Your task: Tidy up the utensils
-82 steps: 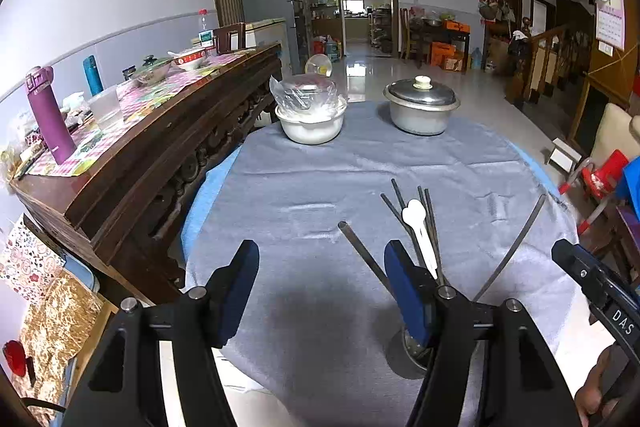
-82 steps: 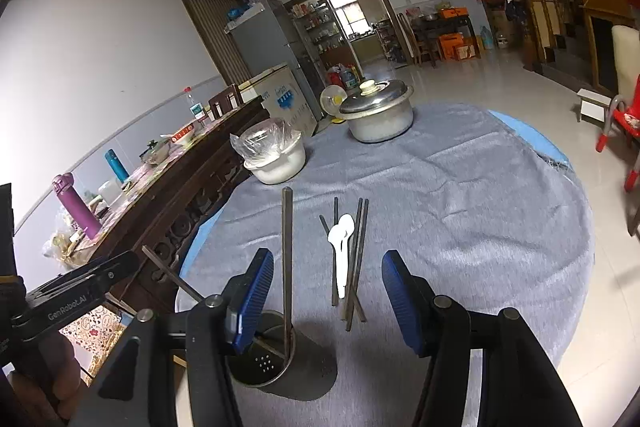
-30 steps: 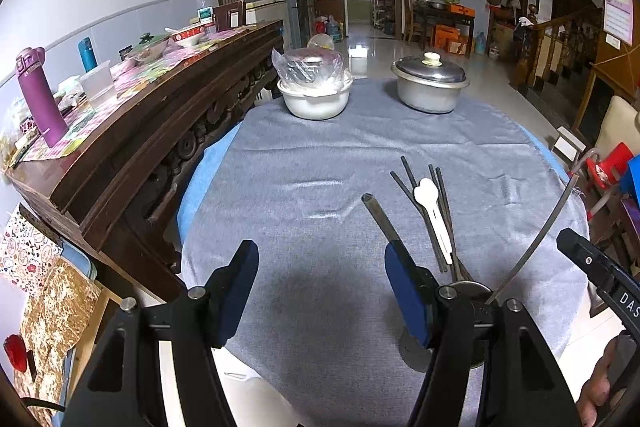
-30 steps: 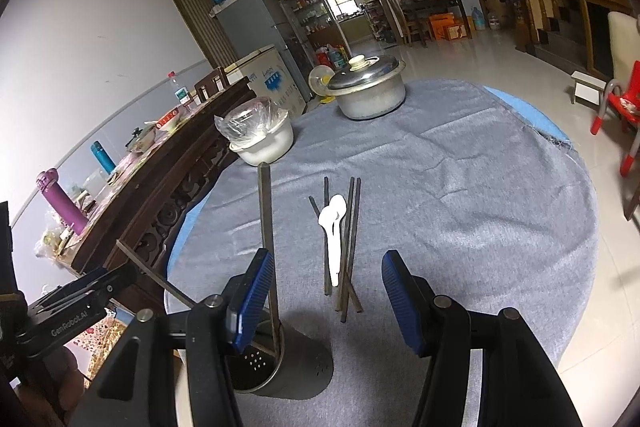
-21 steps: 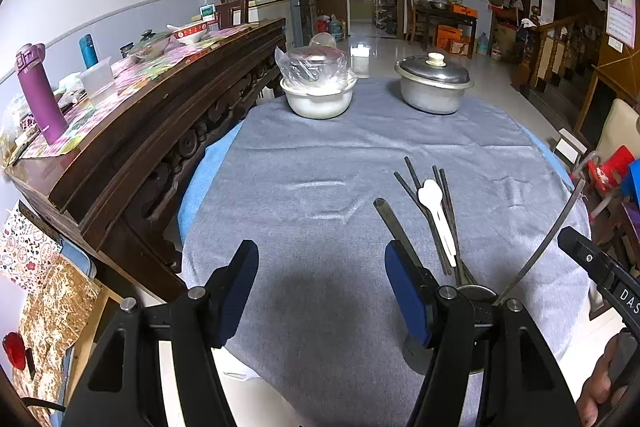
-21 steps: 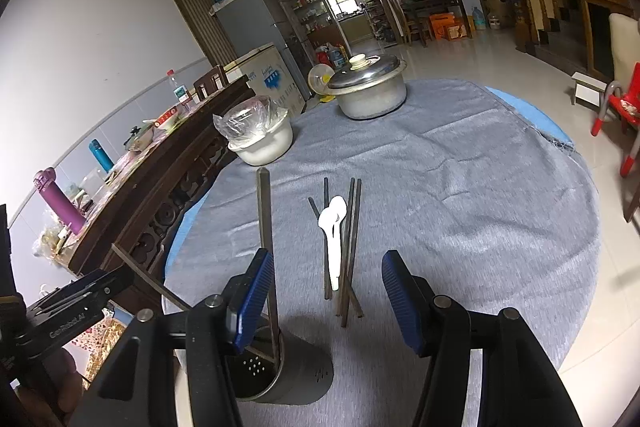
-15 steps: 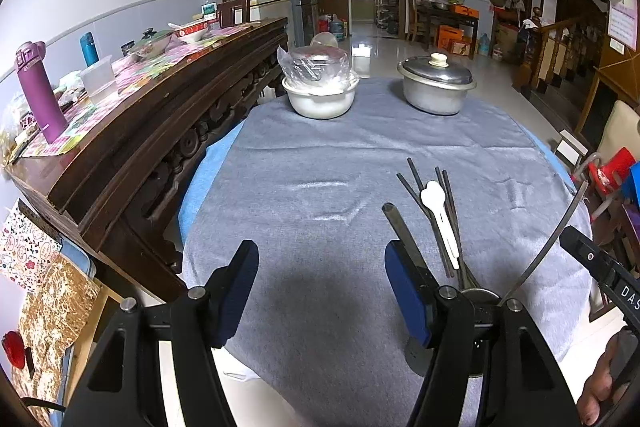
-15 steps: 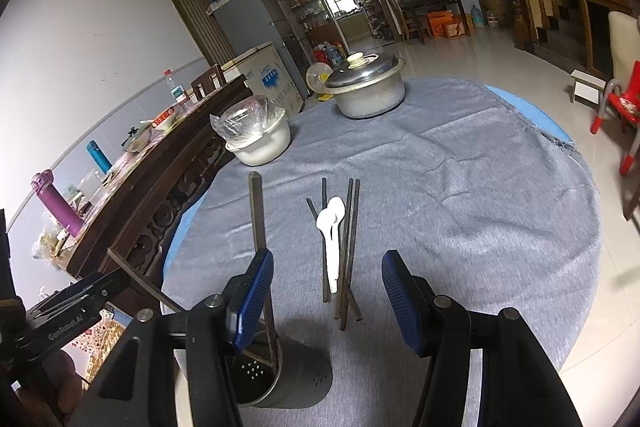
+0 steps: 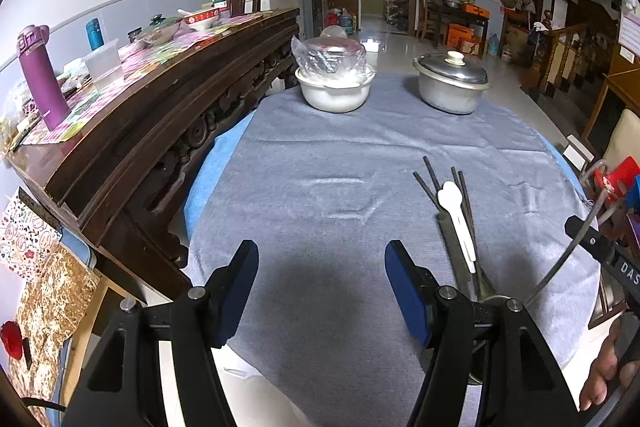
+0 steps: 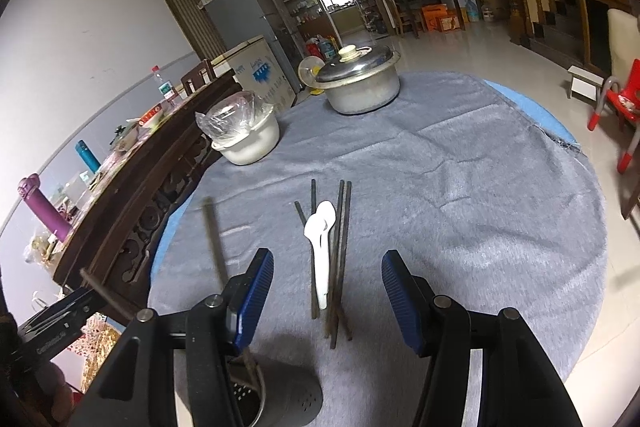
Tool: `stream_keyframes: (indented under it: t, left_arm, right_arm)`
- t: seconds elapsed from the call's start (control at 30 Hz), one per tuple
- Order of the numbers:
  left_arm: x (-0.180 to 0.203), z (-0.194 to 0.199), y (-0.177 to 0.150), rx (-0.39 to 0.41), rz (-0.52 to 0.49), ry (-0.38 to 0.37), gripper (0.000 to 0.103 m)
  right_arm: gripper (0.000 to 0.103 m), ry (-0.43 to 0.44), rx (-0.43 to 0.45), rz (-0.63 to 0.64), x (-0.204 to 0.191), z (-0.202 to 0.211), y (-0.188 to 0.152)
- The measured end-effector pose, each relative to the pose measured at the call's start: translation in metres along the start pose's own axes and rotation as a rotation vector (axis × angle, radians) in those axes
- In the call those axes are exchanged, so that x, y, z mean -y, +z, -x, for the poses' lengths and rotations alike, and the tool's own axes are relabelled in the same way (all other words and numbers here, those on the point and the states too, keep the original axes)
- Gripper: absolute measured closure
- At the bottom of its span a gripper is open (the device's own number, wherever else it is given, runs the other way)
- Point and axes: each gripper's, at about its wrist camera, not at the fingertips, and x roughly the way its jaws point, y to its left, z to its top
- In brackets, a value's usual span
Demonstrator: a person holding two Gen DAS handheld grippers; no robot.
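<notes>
Both grippers have edged forward over the grey-clothed worktop, so the utensils sit nearer. Left gripper and right gripper have jaws parted, gripping nothing. Chopsticks and white spoon lie flat, pointing lengthwise toward the pots; the metal holder stands nearest.

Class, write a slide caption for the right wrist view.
Open right tongs hover over white spoons and chopsticks beside a holder.
</notes>
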Motion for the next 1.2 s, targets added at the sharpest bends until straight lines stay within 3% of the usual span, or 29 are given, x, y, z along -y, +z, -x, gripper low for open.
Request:
stream_keyframes:
  t: [0.37,0.6,0.77,0.97,1.07,1.13,1.2]
  left_arm:
    - [-0.033,-0.021,0.01,-0.031,0.064,0.042,0.036]
    - [-0.048,-0.052,0.018,-0.083,0.106,0.066,0.036]
    - [-0.049,-0.075,0.012,-0.146,0.115,0.067,0.037]
    - [-0.05,-0.089,0.009,-0.186,0.125,0.069,0.037]
    - [-0.045,-0.093,0.01,-0.192,0.115,0.064,0.036]
    - [-0.04,-0.095,0.01,-0.195,0.105,0.057,0.037]
    - [-0.036,-0.096,0.011,-0.194,0.093,0.055,0.037]
  right_arm:
    - [0.043,0.026,-0.105,-0.03,0.026,-0.057,0.022]
    - [0.043,0.074,-0.2,0.002,0.026,-0.117,0.038]
    - [0.061,0.136,-0.315,-0.007,0.02,-0.165,0.041]
    - [0.064,0.142,-0.383,0.059,0.004,-0.173,0.023]
    - [0.065,0.086,-0.409,0.125,-0.003,-0.18,0.011]
    - [0.082,0.04,-0.426,0.144,0.0,-0.184,0.006]
    - [0.089,-0.021,-0.401,0.16,0.005,-0.183,0.005]
